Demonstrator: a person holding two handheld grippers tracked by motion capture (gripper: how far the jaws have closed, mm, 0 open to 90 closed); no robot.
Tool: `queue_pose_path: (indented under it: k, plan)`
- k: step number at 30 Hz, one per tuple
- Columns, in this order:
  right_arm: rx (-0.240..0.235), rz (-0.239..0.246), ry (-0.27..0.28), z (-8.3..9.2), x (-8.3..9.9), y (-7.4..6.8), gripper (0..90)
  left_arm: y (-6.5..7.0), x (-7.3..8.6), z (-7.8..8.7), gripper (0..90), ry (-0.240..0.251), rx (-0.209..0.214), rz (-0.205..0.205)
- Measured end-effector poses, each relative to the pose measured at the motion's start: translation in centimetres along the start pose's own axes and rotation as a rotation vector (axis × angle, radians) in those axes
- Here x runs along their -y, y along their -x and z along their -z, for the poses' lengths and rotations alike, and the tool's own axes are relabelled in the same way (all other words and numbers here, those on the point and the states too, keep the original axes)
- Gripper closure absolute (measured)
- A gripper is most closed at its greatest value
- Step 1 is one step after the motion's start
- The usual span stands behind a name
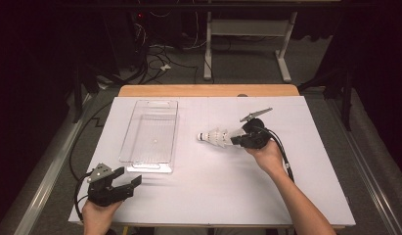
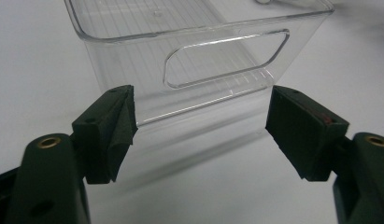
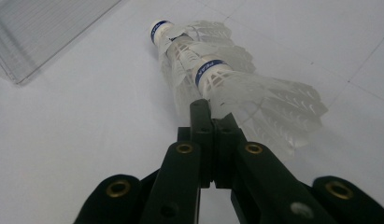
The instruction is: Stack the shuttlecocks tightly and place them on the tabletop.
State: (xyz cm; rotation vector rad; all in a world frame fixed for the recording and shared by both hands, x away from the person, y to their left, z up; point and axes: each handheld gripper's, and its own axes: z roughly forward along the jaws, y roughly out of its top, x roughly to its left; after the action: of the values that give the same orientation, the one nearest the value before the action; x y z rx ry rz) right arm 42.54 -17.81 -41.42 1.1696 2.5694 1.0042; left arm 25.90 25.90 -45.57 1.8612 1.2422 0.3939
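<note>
Right gripper lying level over desk, fingers clenching rim of shuttlecock stack at desk centre-right. Left gripper resting near clear tray – fingers spread, nothing between them.

Three stacked shuttlecocks, one clear tray

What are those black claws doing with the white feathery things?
A person holds a claw in each hand at a white table. The right claw is shut on the skirt of a stack of shuttlecocks, nested one inside another and lying on its side on the table. The left claw is open with nothing in it, pointing at the near end of a clear plastic bin. The shuttlecocks lie to the right of the bin, outside it.
</note>
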Motion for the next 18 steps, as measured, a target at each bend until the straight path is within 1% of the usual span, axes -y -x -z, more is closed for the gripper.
queue_pose_path:
  k: [18]
  plan:
    - [-0.017, 0.006, -0.002, -0.66, -0.23, -0.27, 90.0, 0.01, -0.01, 0.05, 24.0, 0.009, 0.004, 0.001]
